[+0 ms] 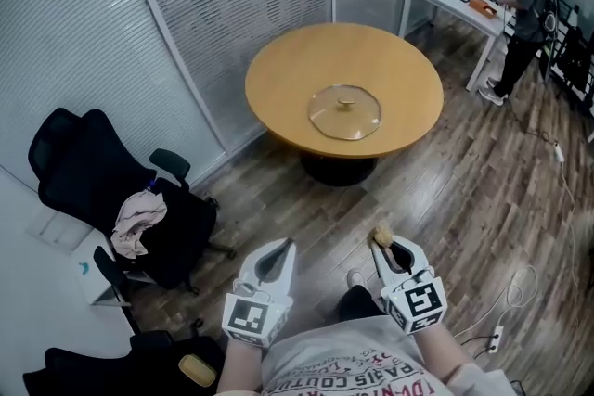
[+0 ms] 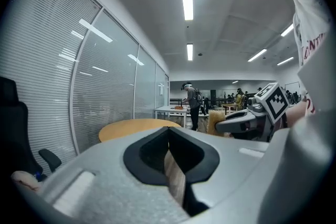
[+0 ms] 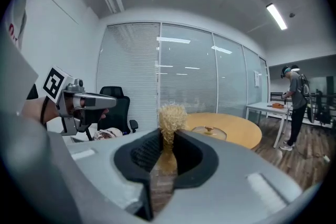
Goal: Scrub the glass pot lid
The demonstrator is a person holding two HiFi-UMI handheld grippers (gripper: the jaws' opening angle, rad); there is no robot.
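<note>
The glass pot lid (image 1: 344, 111) lies flat, knob up, on the round wooden table (image 1: 278, 74), a little toward the edge that faces you; it is close to round, so no long axis governs your approach, only the knob at its middle. From your grippers it sits straight ahead and well apart, with a stretch of bare floor between; nothing is touching it. Your right gripper (image 1: 379, 242) is the nearer of the two, since the lid lies only slightly left of its line; its jaws are pressed onto a straw-coloured scrubber (image 1: 381, 232), whose tuft sticks out past the tips; in the right gripper view the lid shows a little right of that tuft, so the gripper is not aimed quite at it. Your left gripper (image 1: 281, 248) hangs beside the right, jaws pressed together with nothing between them. My reading: scrubbing has not begun, and you must first walk up to the table.
</note>
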